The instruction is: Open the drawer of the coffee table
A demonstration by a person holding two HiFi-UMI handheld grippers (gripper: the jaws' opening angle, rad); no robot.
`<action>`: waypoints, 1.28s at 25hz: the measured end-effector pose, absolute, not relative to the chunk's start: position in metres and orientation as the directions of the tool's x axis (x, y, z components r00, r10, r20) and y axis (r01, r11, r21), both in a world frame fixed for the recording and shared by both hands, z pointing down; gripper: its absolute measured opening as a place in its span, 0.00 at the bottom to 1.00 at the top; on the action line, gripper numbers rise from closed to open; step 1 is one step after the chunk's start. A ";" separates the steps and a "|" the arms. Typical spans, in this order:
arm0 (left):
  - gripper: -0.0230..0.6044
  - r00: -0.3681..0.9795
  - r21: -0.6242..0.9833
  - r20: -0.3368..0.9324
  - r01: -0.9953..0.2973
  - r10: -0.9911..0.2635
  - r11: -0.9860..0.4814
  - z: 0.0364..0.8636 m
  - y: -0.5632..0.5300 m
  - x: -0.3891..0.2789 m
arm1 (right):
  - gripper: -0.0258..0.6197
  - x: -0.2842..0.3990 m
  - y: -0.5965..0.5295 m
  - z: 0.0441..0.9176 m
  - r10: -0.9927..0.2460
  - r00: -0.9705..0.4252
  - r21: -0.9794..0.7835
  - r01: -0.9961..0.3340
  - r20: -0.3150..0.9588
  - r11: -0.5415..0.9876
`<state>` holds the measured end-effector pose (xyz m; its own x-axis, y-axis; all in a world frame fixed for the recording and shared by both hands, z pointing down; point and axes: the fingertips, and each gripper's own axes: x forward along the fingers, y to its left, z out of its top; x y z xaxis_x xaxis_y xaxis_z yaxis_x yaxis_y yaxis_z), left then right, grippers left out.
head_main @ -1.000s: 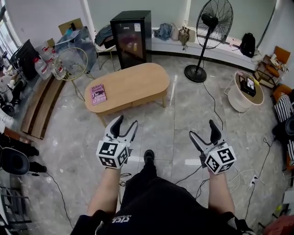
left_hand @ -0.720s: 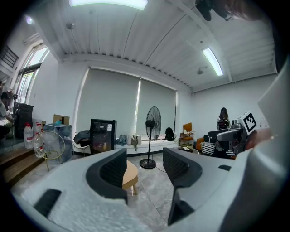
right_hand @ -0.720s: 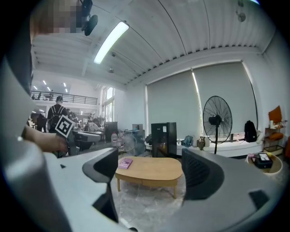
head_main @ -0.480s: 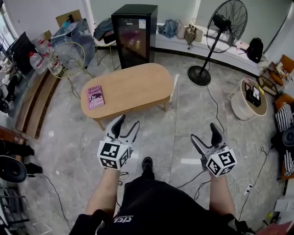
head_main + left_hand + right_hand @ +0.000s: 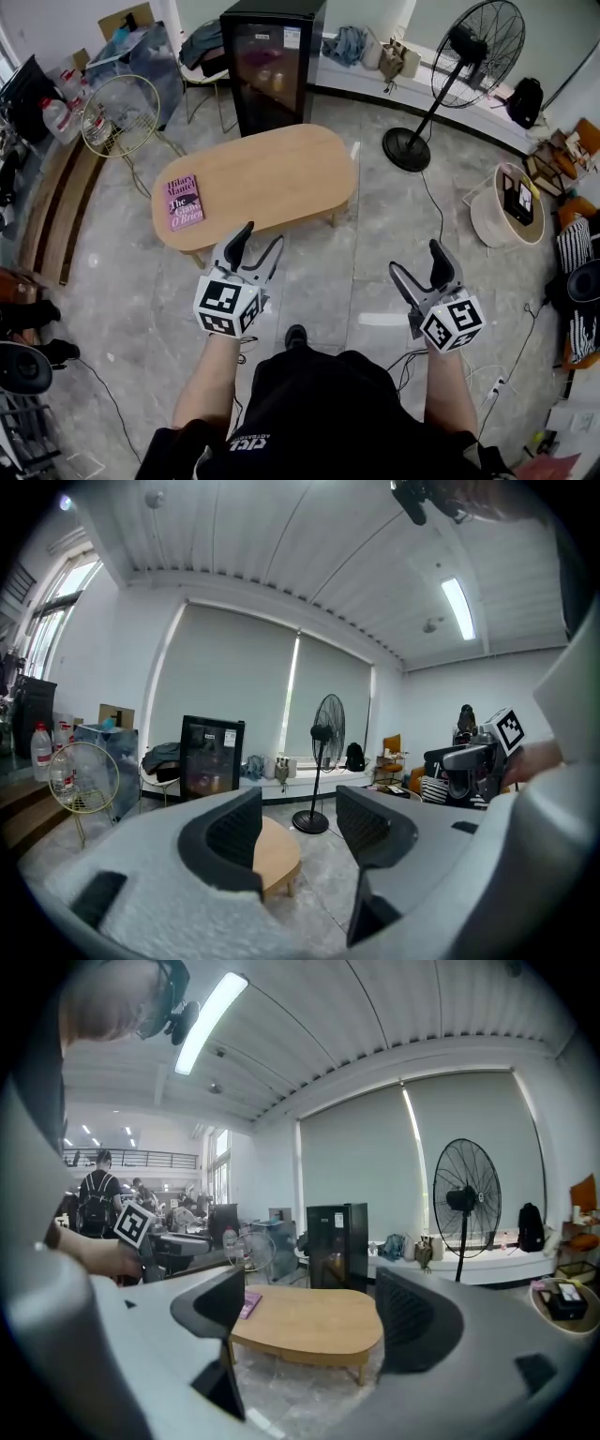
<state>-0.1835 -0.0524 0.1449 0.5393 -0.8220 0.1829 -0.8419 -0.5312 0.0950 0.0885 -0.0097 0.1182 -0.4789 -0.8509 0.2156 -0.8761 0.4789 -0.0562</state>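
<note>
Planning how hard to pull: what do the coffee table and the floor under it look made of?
Coffee table: likely light wood or wood-look laminate, matte; its top is an even tan with little glare. Floor: probably polished stone or marble-look tile; grey, mottled veining and a slight sheen.

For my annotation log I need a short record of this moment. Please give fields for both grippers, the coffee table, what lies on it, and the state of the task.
left gripper: jaws apart, nothing between them, touching nothing
right gripper: jaws apart, nothing between them
coffee table: oval, light wood, ahead of both grippers, untouched
on the table: one pink book near its left end
drawer: none seen pulled out
behind the table: black fridge; standing fan to the right
task state: not yet begun
</note>
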 end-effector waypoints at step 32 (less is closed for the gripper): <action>0.39 0.240 0.049 0.345 -0.970 -0.907 -0.238 0.165 -0.231 -0.086 | 0.67 0.107 -0.330 0.165 -0.465 -0.864 -0.212 -0.499 0.192 0.840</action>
